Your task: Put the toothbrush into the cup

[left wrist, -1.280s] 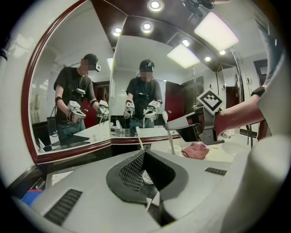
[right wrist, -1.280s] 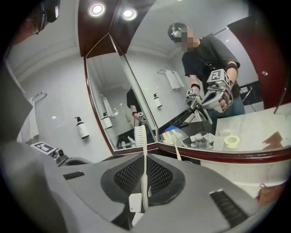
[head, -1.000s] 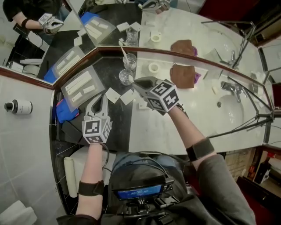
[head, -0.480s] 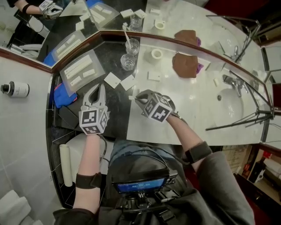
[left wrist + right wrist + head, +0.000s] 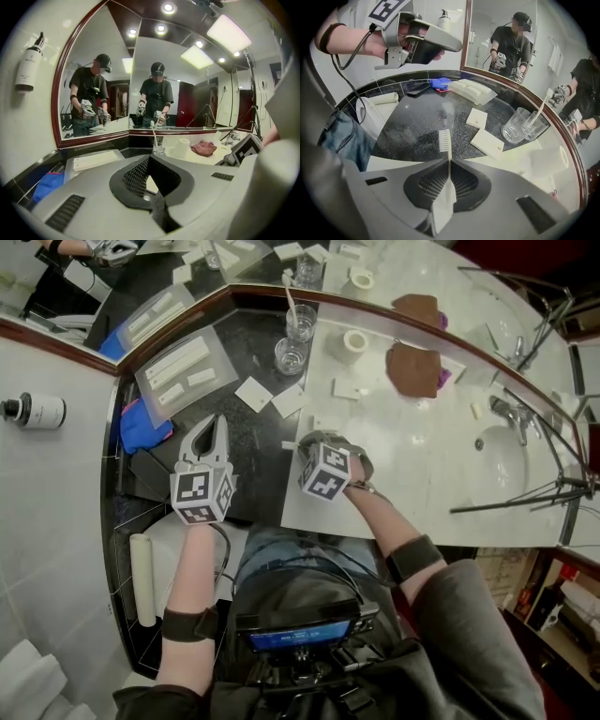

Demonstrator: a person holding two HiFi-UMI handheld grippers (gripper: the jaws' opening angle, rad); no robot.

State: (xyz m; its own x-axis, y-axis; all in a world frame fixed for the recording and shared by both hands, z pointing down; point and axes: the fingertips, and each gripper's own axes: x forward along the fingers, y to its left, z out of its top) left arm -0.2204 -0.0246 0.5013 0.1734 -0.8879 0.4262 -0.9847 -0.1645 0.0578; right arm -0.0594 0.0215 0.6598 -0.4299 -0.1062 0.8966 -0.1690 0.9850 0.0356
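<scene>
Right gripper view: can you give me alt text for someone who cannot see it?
The right gripper has its jaws shut on a white toothbrush, bristles pointing away over a black speckled counter. Two glass cups stand to the right by the mirror, one holding a second toothbrush; the left gripper hangs at top left.
</scene>
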